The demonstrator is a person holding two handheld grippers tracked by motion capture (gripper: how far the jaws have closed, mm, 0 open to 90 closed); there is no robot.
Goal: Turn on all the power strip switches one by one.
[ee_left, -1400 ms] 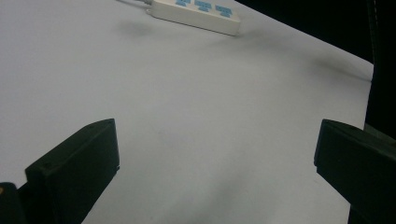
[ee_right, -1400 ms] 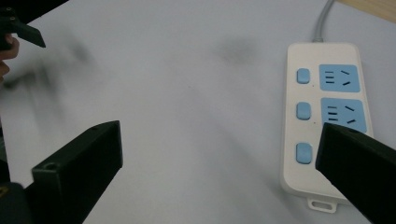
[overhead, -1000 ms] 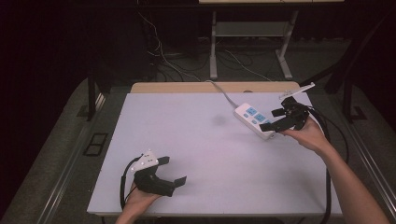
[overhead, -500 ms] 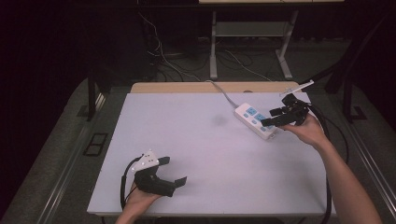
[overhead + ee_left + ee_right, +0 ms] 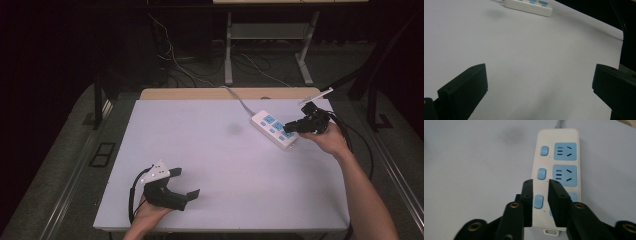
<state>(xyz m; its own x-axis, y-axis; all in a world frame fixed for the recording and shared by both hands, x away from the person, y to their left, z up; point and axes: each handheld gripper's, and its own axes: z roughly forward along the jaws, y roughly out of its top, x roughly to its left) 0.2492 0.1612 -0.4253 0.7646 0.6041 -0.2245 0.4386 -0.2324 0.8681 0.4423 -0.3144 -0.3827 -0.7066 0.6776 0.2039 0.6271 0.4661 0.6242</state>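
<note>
So the power strip (image 5: 273, 129) sits near the far right corner of the bench (image 5: 220, 165), cord running off the back edge. The right gripper (image 5: 540, 192) is hovering right over its near end, jaws nearly together with just a narrow gap. They've just been closing, and they hold nothing. The nearest blue switch (image 5: 538, 201) shows in that gap, so my guess is the narrowed jaws are meant to poke it like a fingertip rather than grab anything. I can't tell if they're touching the strip yet.

The left gripper (image 5: 180, 186) is parked at the near left, well apart from the strip, jaws wide open and empty. It looks like it's just being kept out of the way.

No brand or readable text on the strip, just blue sockets (image 5: 564, 151) and switches.
</note>
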